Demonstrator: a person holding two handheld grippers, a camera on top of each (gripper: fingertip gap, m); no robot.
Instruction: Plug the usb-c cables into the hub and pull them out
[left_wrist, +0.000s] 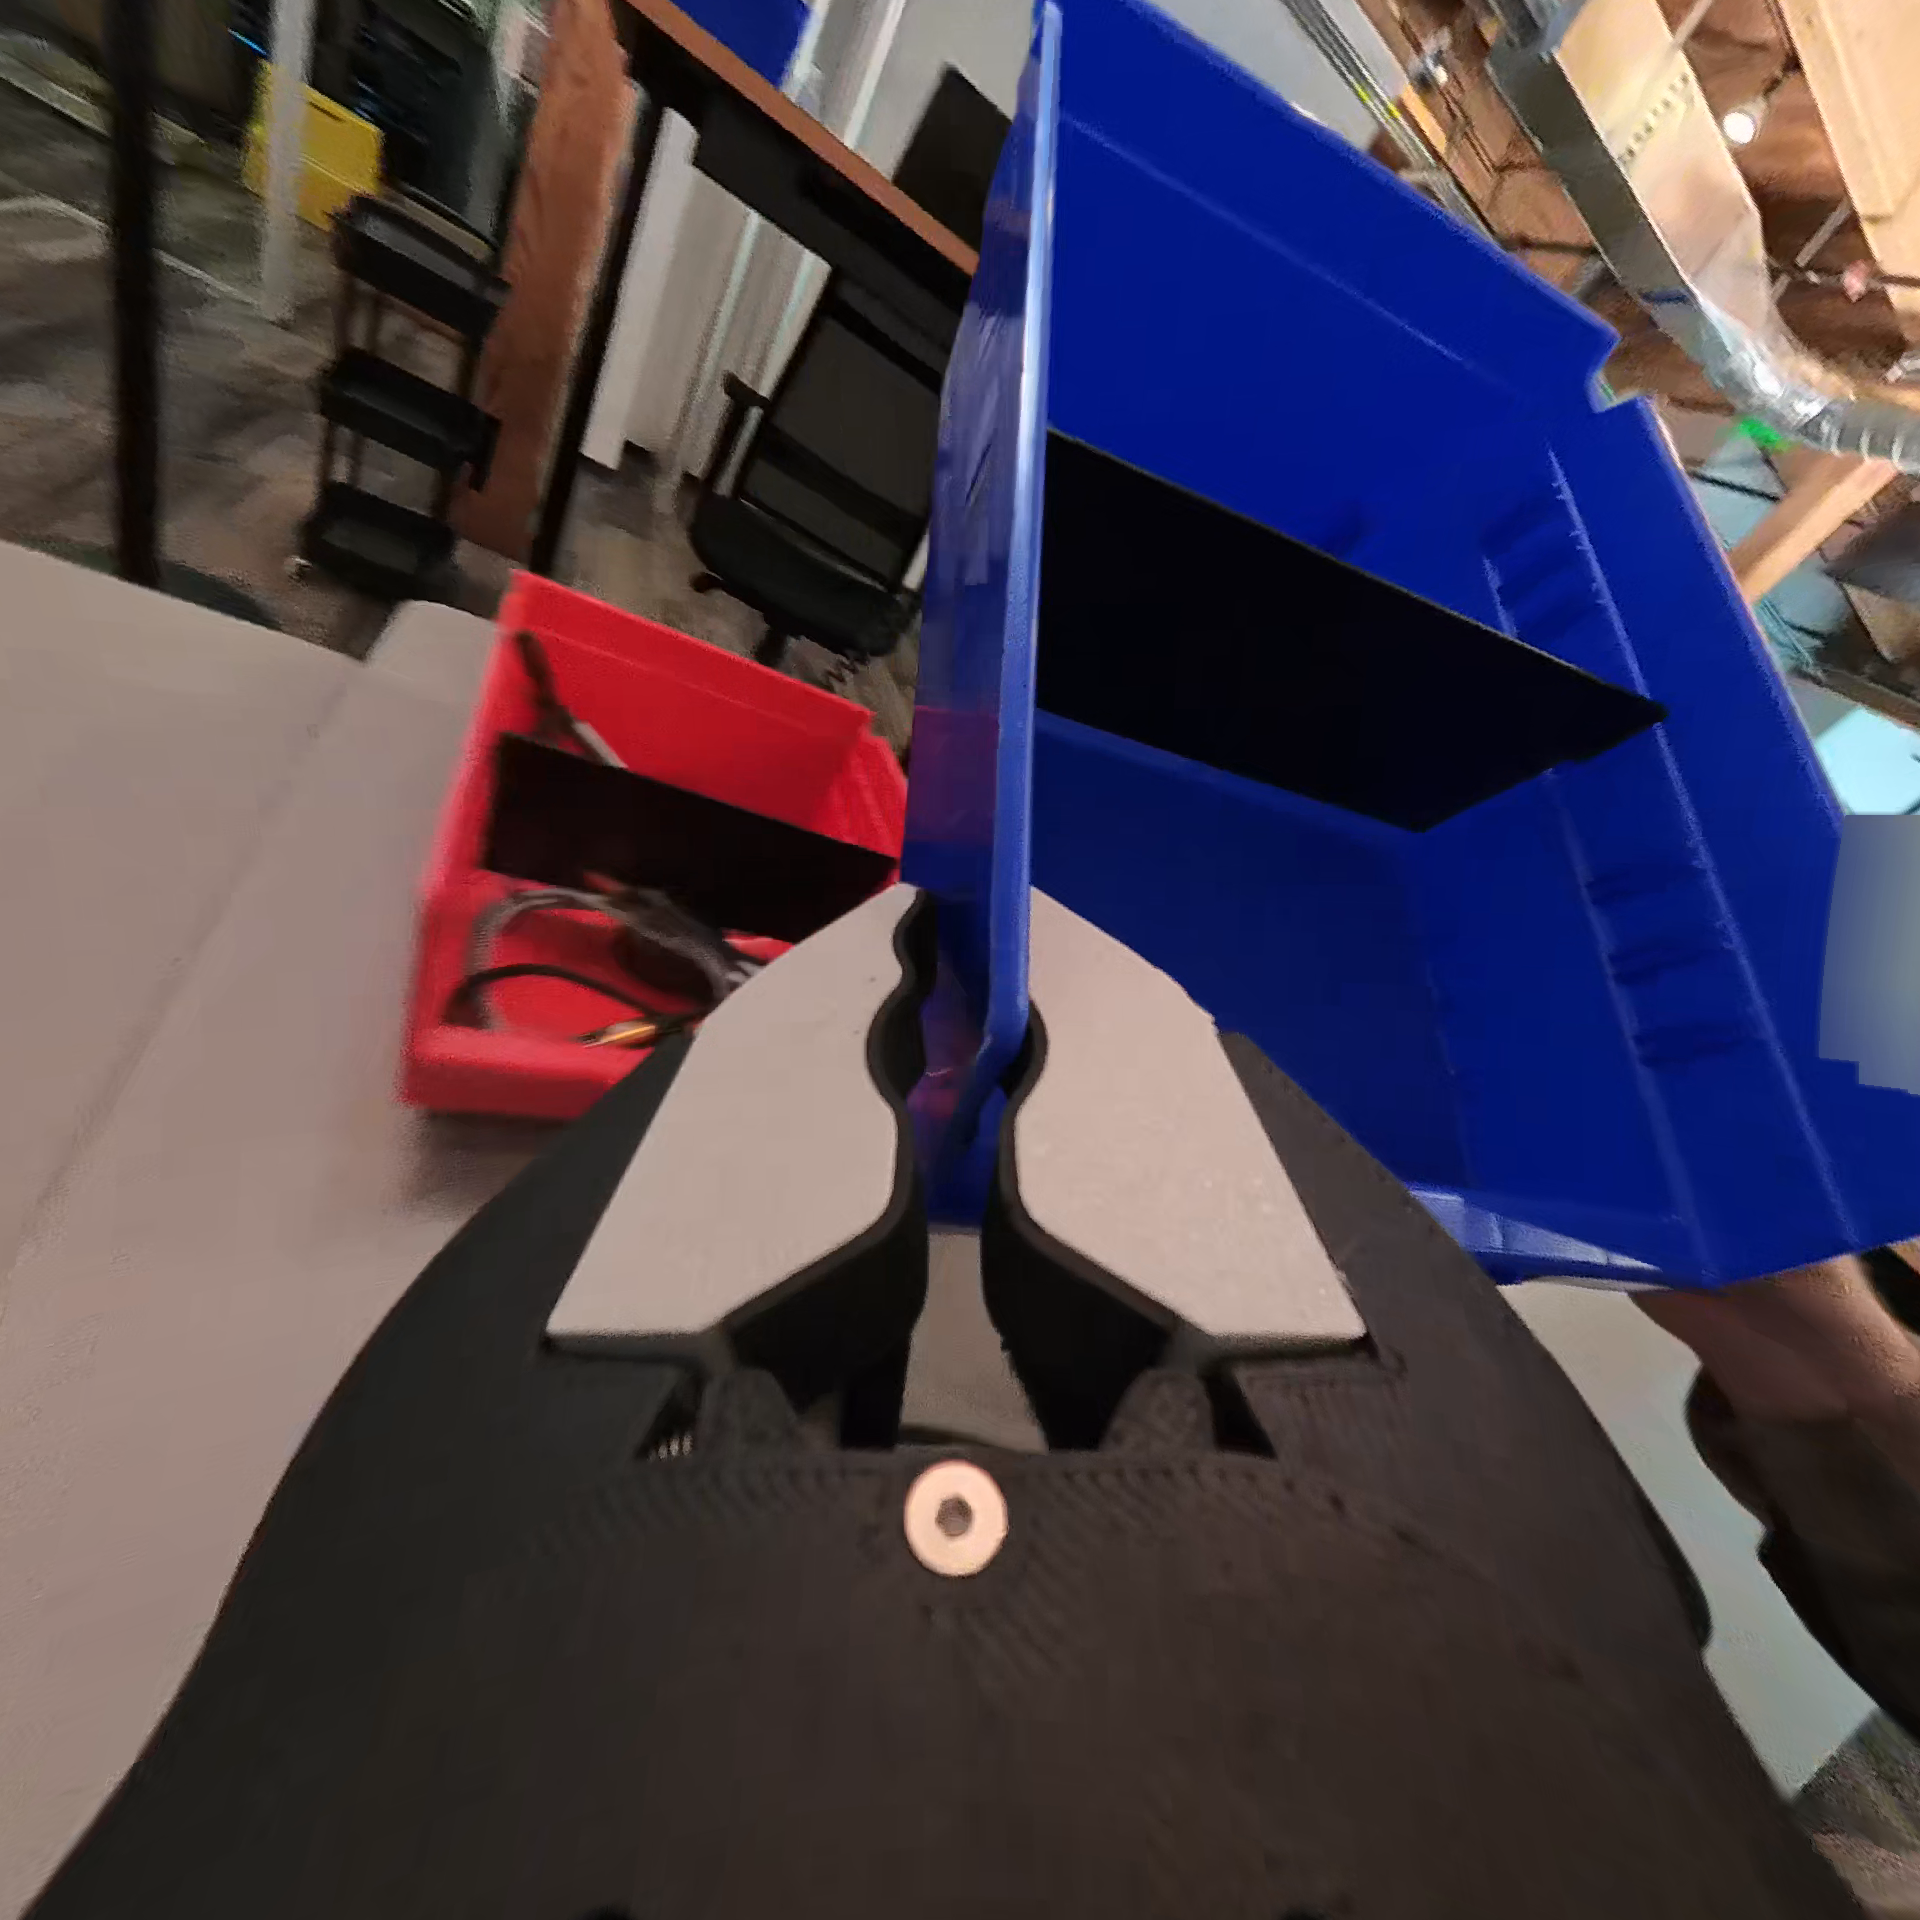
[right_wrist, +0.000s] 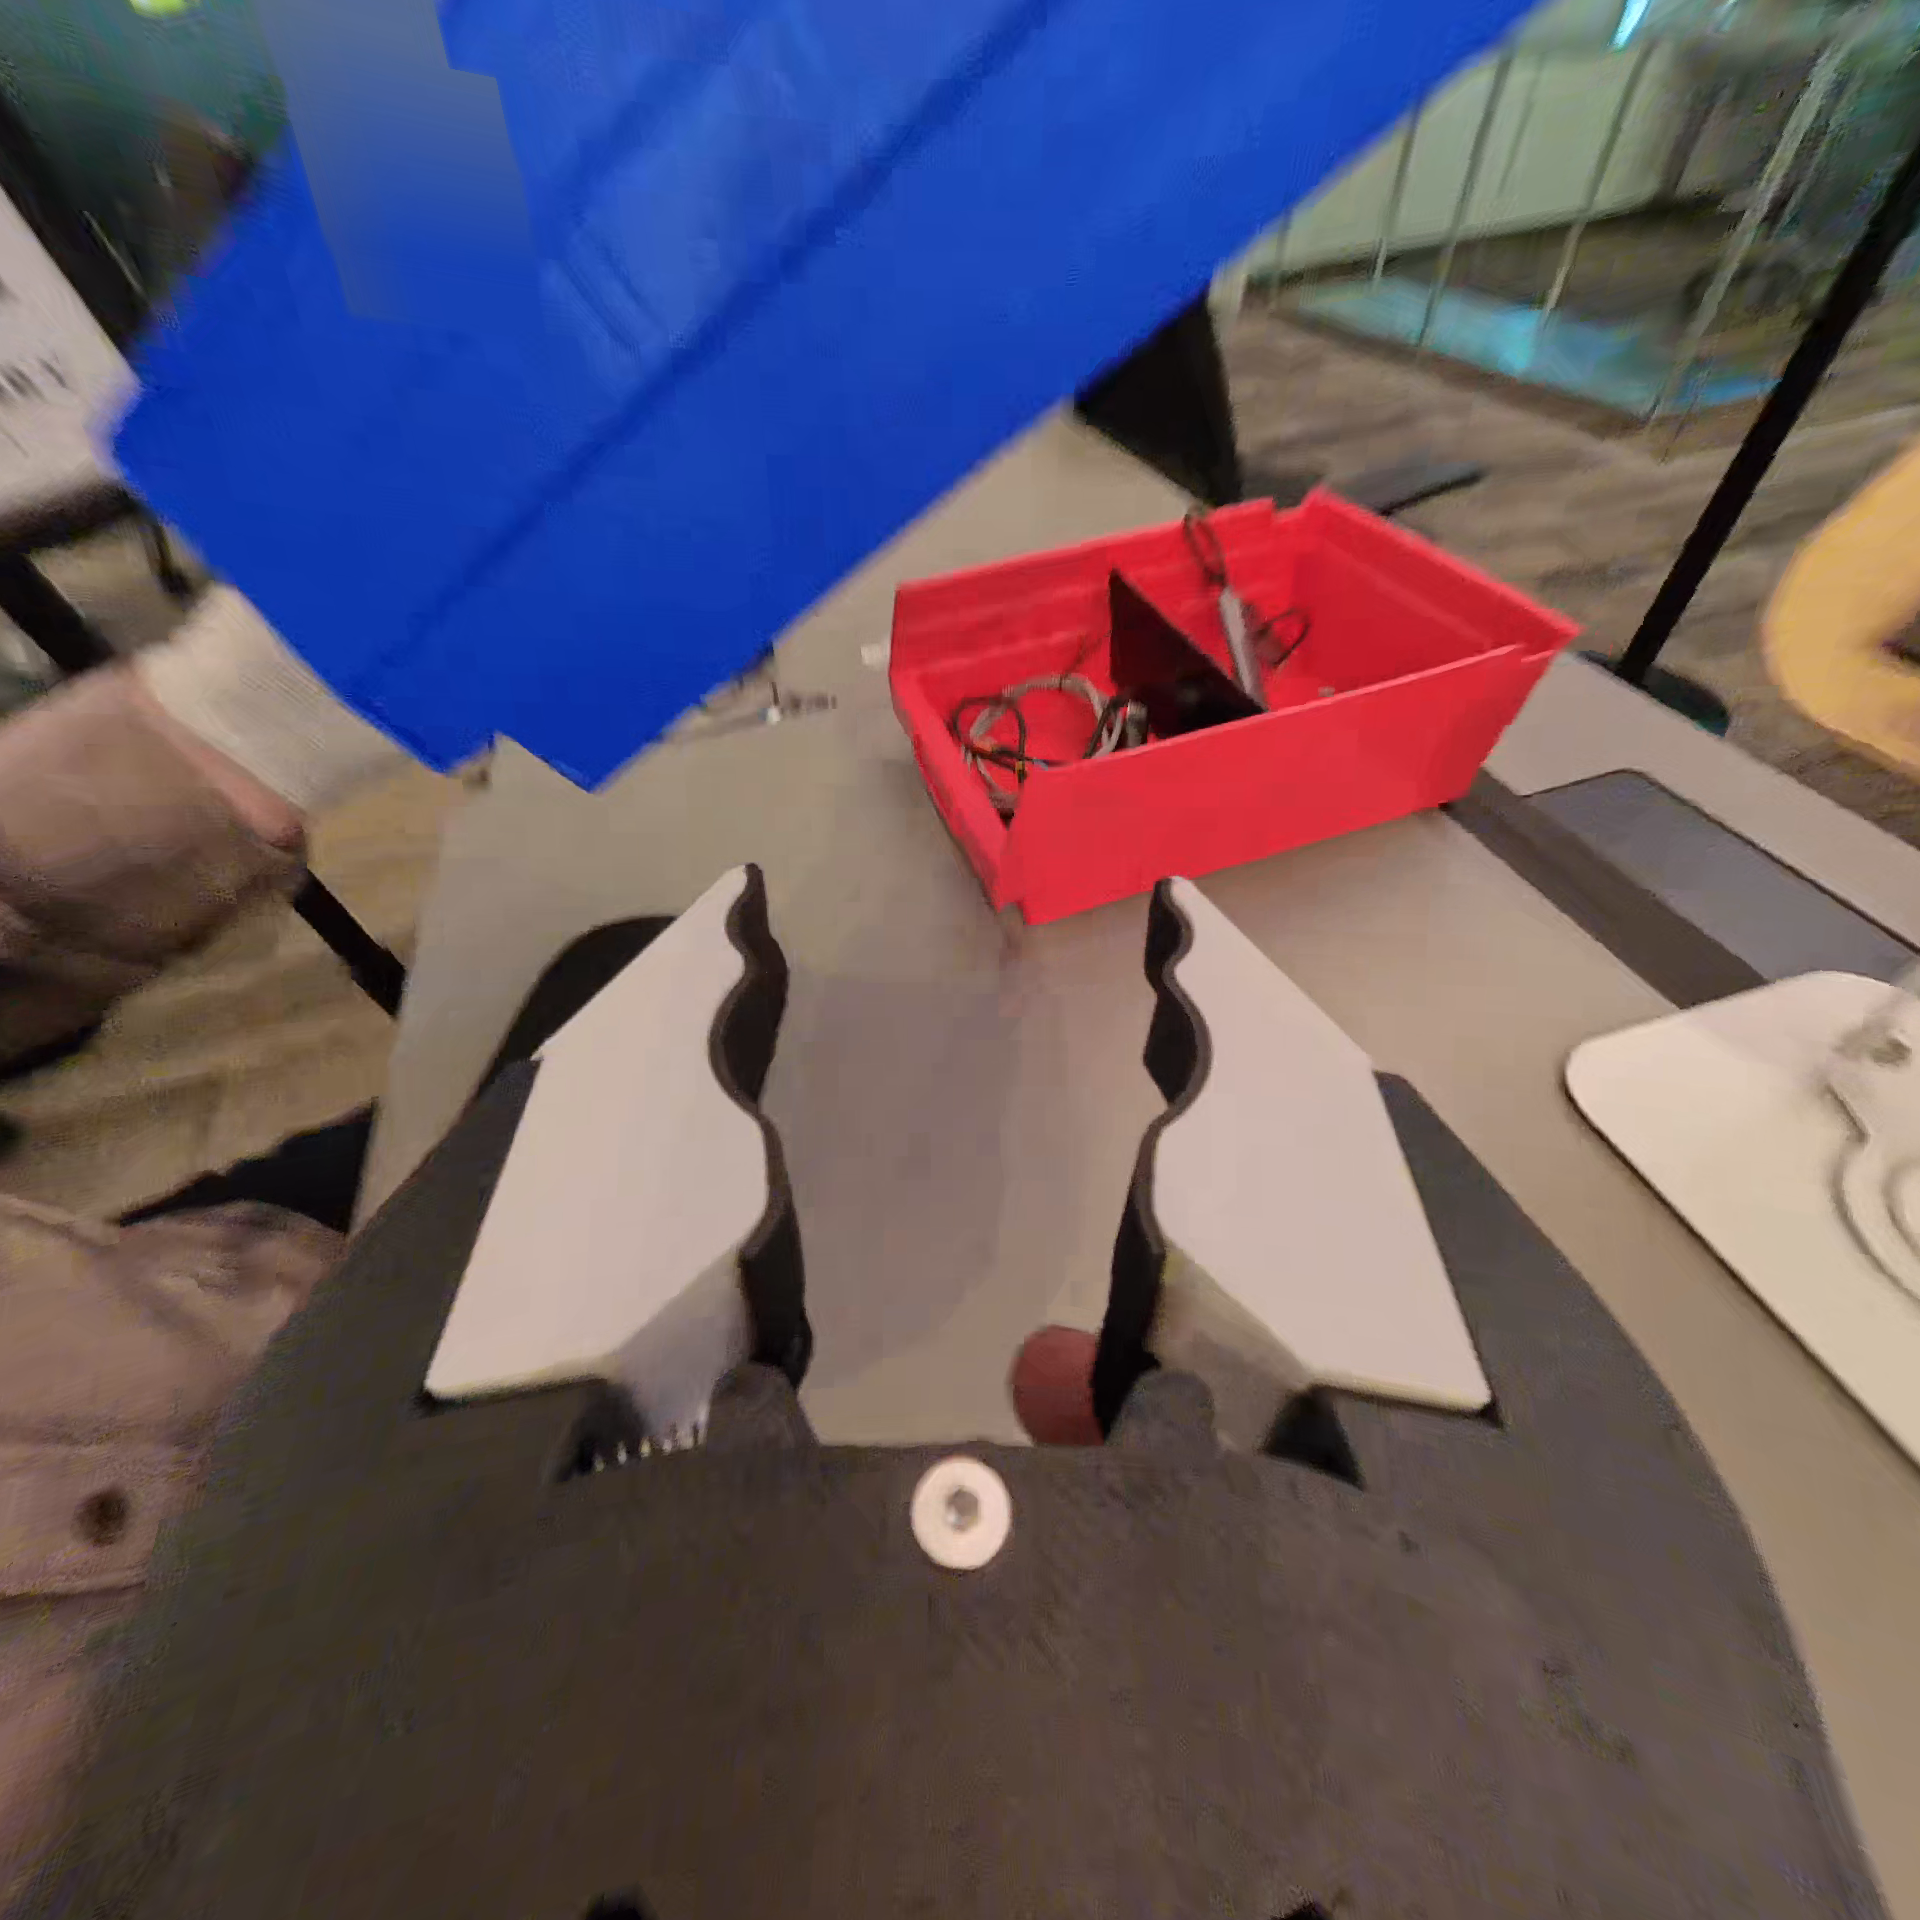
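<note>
My left gripper (left_wrist: 971, 997) is clamped on the side wall of the blue bin (left_wrist: 1299, 644), and the bin is lifted off the table (left_wrist: 187, 831) and tilted. I see a black divider (left_wrist: 1299, 665) inside the bin, but no cable and no hub there. To the left of the blue bin stands the red bin (left_wrist: 665, 727) on the table, with its own black divider and some dark cables (left_wrist: 613, 945) in its near compartment. One plug lies at the red bin's front edge.

In the right wrist view, my right gripper (right_wrist: 961, 935) has its fingers apart and holds nothing; it hangs above the table. The blue bin (right_wrist: 582, 395) fills the upper left, in the air. To the right of it sits the red bin (right_wrist: 1247, 800), with cables (right_wrist: 1023, 727) in both compartments. I cannot tell which of them is the hub.

I judge that the task is hardly begun: no cable is taken out and nothing is plugged. All plugging and pulling is left.
</note>
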